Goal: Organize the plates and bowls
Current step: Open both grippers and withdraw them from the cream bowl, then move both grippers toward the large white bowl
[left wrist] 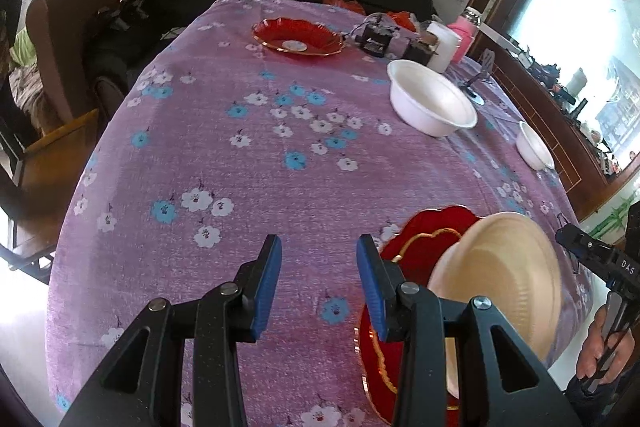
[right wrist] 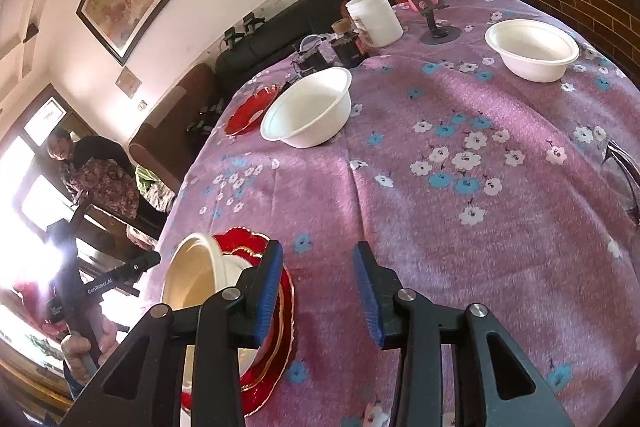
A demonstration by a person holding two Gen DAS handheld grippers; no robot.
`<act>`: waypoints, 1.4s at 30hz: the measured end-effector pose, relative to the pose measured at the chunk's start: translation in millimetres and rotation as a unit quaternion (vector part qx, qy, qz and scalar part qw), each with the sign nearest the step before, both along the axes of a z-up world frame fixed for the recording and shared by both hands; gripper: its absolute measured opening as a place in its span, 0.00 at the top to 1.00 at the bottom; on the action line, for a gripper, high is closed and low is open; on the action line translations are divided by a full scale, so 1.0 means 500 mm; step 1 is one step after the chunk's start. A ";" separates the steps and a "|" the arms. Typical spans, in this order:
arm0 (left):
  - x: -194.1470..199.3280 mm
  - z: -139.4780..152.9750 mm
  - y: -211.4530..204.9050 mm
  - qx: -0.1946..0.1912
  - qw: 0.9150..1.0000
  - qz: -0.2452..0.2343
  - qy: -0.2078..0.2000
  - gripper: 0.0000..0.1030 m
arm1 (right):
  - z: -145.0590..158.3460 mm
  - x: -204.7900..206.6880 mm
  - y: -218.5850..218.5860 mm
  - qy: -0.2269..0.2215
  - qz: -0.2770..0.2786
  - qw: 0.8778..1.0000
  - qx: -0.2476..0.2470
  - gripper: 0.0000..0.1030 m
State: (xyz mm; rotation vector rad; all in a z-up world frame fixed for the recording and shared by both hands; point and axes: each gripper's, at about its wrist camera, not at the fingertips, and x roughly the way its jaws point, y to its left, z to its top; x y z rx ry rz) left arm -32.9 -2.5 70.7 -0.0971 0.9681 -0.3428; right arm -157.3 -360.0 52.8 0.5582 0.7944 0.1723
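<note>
Two steps look done in our left-wrist view: a cream plastic bowl (left wrist: 508, 279) sits tilted on red scalloped plates (left wrist: 424, 239) right of our left gripper (left wrist: 318, 287), parted and empty; in our right-wrist view, two white bowls (right wrist: 308, 109) and a red plate (right wrist: 250, 109) wait well ahead of our right gripper (right wrist: 318, 291), likewise parted, empty.

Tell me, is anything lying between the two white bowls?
No, only bare flowery cloth lies between the near bowl and the far bowl. The right wrist view shows that stretch best.
</note>
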 end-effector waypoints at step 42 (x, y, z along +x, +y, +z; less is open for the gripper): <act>0.175 0.004 -0.038 0.043 0.999 -0.011 0.012 0.63 | -0.023 0.314 -0.051 0.030 -0.050 0.998 0.009 0.60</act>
